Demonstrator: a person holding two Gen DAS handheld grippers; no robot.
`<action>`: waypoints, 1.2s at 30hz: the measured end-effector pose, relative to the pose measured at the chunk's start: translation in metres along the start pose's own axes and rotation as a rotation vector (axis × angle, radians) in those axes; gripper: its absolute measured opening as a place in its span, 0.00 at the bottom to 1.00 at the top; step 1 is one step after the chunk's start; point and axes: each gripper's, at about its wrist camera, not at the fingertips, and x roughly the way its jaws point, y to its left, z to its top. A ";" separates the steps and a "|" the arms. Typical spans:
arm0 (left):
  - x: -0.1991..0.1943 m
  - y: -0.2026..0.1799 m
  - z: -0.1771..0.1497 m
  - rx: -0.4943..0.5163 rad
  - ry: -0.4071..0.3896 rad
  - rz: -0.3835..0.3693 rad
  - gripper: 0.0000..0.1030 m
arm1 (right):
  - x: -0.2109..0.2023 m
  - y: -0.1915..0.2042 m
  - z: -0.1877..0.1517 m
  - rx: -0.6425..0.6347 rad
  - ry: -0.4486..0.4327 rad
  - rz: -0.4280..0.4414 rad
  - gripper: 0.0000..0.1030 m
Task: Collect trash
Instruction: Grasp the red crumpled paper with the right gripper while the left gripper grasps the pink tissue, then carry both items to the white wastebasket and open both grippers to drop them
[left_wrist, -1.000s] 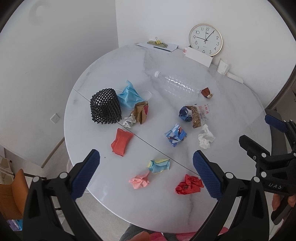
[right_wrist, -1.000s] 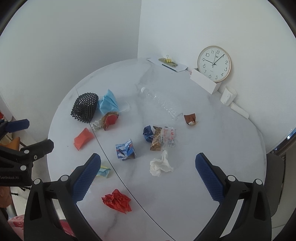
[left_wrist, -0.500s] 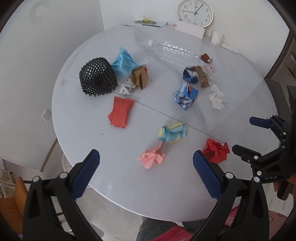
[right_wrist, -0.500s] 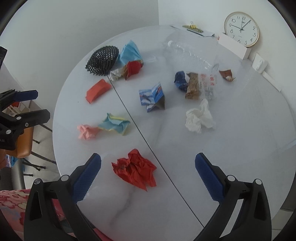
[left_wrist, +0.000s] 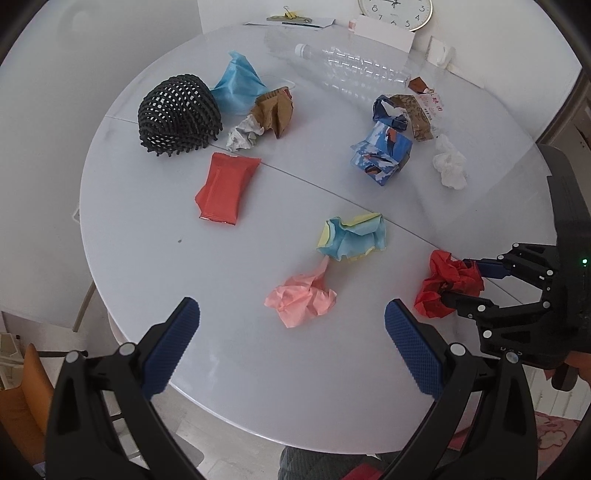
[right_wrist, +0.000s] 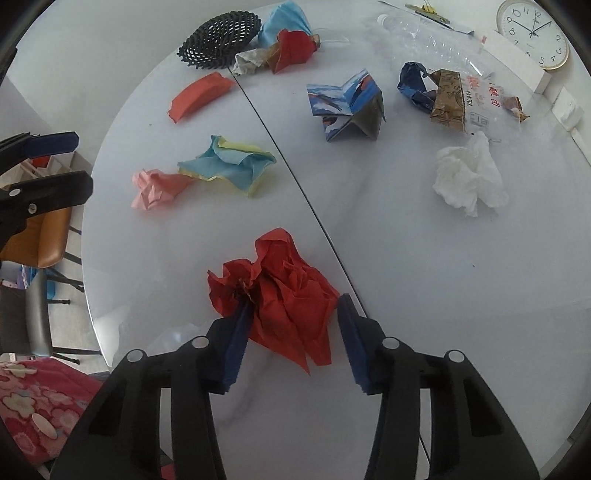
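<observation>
R tool (right_wrist: 291, 332) closing, pads both sides of red paper wad (right_wrist: 280, 291); L tool (left_wrist: 291, 347) released.

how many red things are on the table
3. A crumpled red paper sits between the right gripper pads at the near edge; a flat red packet lies near the black net; a red-and-brown wrapper sits beside the blue mask.

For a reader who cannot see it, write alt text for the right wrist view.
The right hand-held gripper has just been closing around a crumpled red paper on a white round table, both pads touching it. Beyond lie more scraps: pink paper, white tissue, a black mesh net.
</observation>
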 end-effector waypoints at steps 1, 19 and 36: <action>0.004 -0.001 0.000 0.002 0.001 -0.001 0.92 | -0.001 -0.002 -0.001 0.001 0.005 0.008 0.38; 0.061 0.003 0.007 -0.142 0.106 -0.028 0.46 | -0.040 -0.047 0.006 0.018 -0.002 0.046 0.32; -0.022 0.033 0.015 -0.309 -0.014 -0.002 0.44 | -0.081 -0.020 0.058 -0.117 -0.126 0.154 0.32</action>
